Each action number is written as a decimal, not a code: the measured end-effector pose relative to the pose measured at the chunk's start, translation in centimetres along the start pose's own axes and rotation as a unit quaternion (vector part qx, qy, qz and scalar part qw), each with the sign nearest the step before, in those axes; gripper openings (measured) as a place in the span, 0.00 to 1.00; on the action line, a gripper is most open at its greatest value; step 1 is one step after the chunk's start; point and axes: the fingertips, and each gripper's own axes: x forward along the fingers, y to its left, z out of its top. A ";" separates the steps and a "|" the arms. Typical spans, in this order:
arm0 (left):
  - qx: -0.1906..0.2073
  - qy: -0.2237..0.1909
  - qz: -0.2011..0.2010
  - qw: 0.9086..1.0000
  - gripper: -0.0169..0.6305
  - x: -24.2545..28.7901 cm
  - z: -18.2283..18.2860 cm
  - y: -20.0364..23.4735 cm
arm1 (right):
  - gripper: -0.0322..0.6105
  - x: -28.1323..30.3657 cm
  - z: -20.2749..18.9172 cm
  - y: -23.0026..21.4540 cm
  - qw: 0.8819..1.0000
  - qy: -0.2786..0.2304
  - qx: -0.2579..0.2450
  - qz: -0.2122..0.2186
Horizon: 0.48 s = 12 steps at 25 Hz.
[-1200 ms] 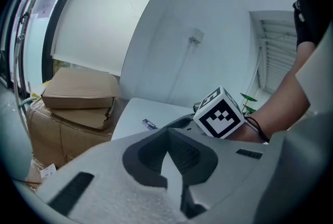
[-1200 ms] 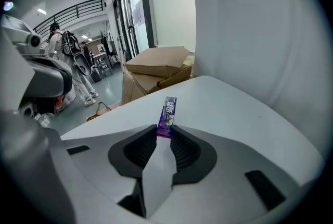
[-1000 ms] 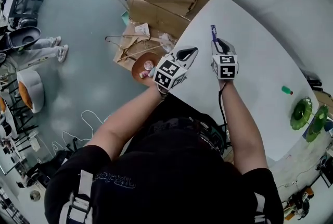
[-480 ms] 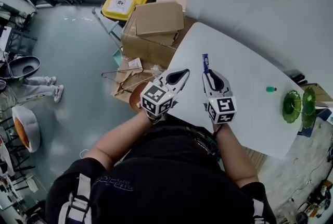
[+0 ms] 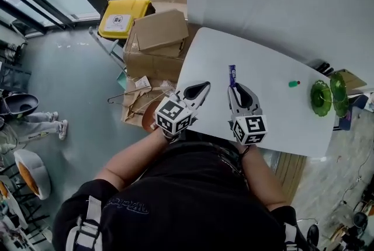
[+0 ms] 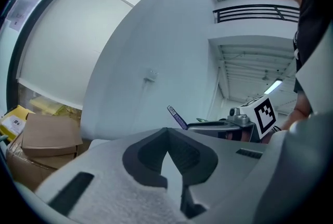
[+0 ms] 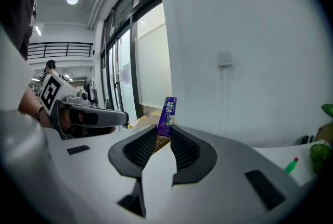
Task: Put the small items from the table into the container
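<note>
My right gripper [image 5: 234, 88] grips a purple packet [image 5: 232, 75] over the table [image 5: 280, 118].
My left gripper [image 5: 204, 86] is clenched on nothing, at its 9 o'clock.

Noted purple packet [image 5: 232, 72], white surface [image 5: 280, 115], small green item [image 5: 294, 84], translucent green dishes [image 5: 321, 98], yellow bin [image 5: 124, 18], brown cartons [image 5: 160, 31]; logged black-and-white square markers on grey left tool [image 5: 204, 86], right tool [image 5: 234, 89].

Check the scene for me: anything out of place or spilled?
Nothing spilled or damaged. Only the floor left of the table is messy: wire hangers lie loose beside the cardboard boxes. The right claw grips a purple packet.
</note>
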 end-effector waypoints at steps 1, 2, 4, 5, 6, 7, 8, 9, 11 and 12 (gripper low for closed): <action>-0.001 0.002 -0.006 1.000 0.03 0.3 -0.1 -0.3 | 0.19 -0.6 -0.1 -0.5 1.000 0.000 0.002 -0.009; -0.003 0.004 -0.012 1.000 0.03 0.7 -0.2 -0.8 | 0.19 -1.3 -0.3 -1.1 1.000 0.000 0.004 -0.018; -0.002 0.007 -0.026 1.000 0.03 1.7 -0.4 -2.0 | 0.19 -2.7 -0.6 -2.4 0.999 -0.002 0.008 -0.037; 0.000 0.007 -0.034 0.999 0.03 2.2 -0.5 -2.7 | 0.19 -3.5 -0.7 -3.1 0.999 -0.003 0.011 -0.045; 0.003 0.006 -0.041 0.999 0.03 2.8 -0.5 -3.4 | 0.19 -4.2 -0.8 -3.8 0.998 -0.004 0.015 -0.054; 0.004 0.006 -0.048 0.999 0.03 3.5 -0.4 -4.2 | 0.19 -5.1 -0.9 -4.5 0.998 -0.005 0.019 -0.062; 0.006 0.007 -0.056 0.998 0.03 4.2 -0.4 -5.0 | 0.19 -6.0 -1.0 -5.3 0.997 -0.007 0.022 -0.070; 0.007 0.009 -0.065 0.998 0.03 5.0 -0.4 -5.9 | 0.19 -7.1 -1.1 -6.1 0.996 -0.010 0.026 -0.080; 0.013 0.015 -0.087 0.996 0.03 6.9 -0.6 -8.3 | 0.19 -9.7 -1.5 -8.0 0.994 -0.016 0.034 -0.103; 0.016 0.017 -0.099 0.995 0.03 7.8 -0.8 -9.7 | 0.19 -11.2 -1.7 -8.9 0.993 -0.020 0.038 -0.115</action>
